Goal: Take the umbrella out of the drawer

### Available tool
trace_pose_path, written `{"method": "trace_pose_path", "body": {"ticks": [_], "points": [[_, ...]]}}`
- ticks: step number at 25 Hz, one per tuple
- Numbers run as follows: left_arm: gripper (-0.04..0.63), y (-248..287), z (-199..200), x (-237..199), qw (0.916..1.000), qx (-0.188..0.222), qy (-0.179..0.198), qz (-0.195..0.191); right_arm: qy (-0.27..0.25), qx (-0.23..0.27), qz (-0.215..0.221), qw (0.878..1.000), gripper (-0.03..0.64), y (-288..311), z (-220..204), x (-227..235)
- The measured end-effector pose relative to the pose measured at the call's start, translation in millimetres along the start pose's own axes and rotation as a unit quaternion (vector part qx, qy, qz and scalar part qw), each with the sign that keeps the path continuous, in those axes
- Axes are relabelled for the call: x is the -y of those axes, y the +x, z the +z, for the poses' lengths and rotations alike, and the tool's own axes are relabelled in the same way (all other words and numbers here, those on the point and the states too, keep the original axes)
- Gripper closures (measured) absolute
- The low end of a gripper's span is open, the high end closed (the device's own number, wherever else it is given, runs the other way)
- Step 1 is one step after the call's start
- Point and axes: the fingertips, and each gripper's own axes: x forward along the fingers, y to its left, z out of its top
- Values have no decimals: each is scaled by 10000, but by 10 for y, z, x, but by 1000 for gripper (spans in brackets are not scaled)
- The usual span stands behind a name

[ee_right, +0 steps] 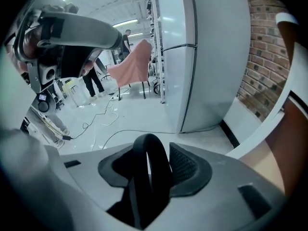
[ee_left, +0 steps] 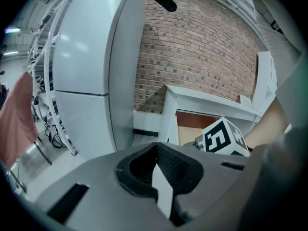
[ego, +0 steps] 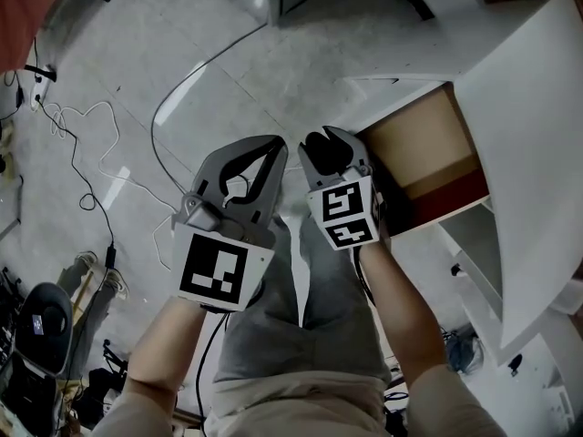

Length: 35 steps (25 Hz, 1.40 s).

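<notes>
Peering down past bare forearms and grey trousers, with both claws side by side over the floor. Left claw sitting at roughly 8 o'clock from the open drawer, tips closed together, nothing in it. Right claw just beside it at 3 o'clock, right up at the drawer's near corner. Jaws spread wide, with a thick black loop standing up between them. No obvious squeeze on it from the pads. Possibly the umbrella's strap, can't tell. Drawer pulled out of a white cabinet, tan bottom, dark red strip along the 5 o'clock side. Can't pick out the umbrella itself in there, with that near corner hidden behind the right claw. Further out, loose cables trailing across the floor at 9 o'clock. Beyond that, in the left gripper view, a tall white fridge-looking unit against a brick wall.
</notes>
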Motion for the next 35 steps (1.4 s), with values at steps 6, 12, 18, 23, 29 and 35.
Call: {"method": "trace_pose_path", "body": {"ticks": [6, 12, 18, 23, 29, 35], "points": [[588, -36, -59, -39, 9999, 31, -79, 58, -386, 83, -200, 9990, 477, 1, 25, -20], [588, -124, -11, -73, 9999, 49, -84, 114, -610, 328, -545, 9961, 500, -173, 146, 85], [588, -138, 68, 82, 10000, 58, -23, 33, -558, 877, -752, 9917, 515, -624, 313, 255], [588, -112, 220, 280, 9998, 80, 110, -119, -274, 1409, -978, 9848, 517, -1113, 434, 449], [588, -152, 488, 548, 9983, 122, 456, -333, 154, 2051, -1194, 9713, 517, -1611, 571, 623], [588, -250, 810, 802, 9966, 250, 654, -429, 537, 2719, -1298, 9520, 517, -2226, 667, 798]]}}
